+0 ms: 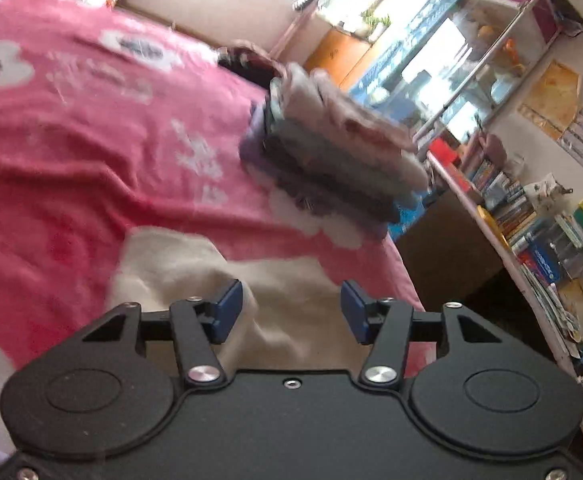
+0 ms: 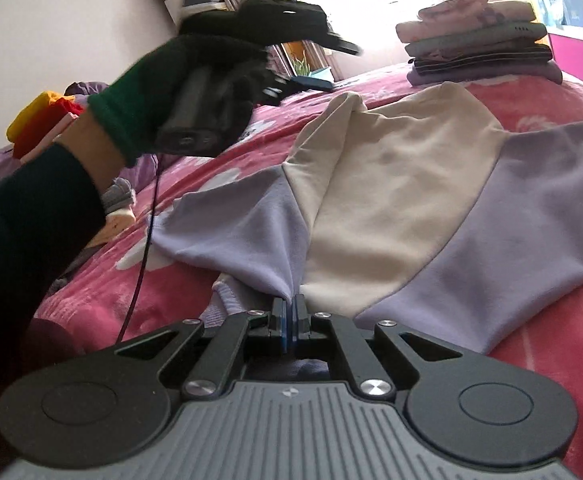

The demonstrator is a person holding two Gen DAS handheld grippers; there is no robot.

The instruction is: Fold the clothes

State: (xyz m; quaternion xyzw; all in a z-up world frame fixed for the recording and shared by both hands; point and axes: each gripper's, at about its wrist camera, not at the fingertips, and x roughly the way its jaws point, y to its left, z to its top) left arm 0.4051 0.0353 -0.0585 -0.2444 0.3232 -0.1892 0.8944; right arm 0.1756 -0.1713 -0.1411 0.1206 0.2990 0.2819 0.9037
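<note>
A cream and lilac sweatshirt [image 2: 391, 184] lies spread on a pink floral blanket [image 2: 219, 176] covering a bed. The right gripper [image 2: 290, 322] has its jaws pinched closed on a lilac fold at the garment's near edge. The left gripper [image 1: 291, 310] hangs above the cream part, jaws apart and empty. The fabric looks soft, light and floppy; seams and hems probably give the surest hold. A stack of folded clothes [image 2: 487, 46] sits behind.

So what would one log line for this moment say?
left gripper: open, above cream fabric | right gripper: shut on sweatshirt | folded stack: on pink blanket
</note>
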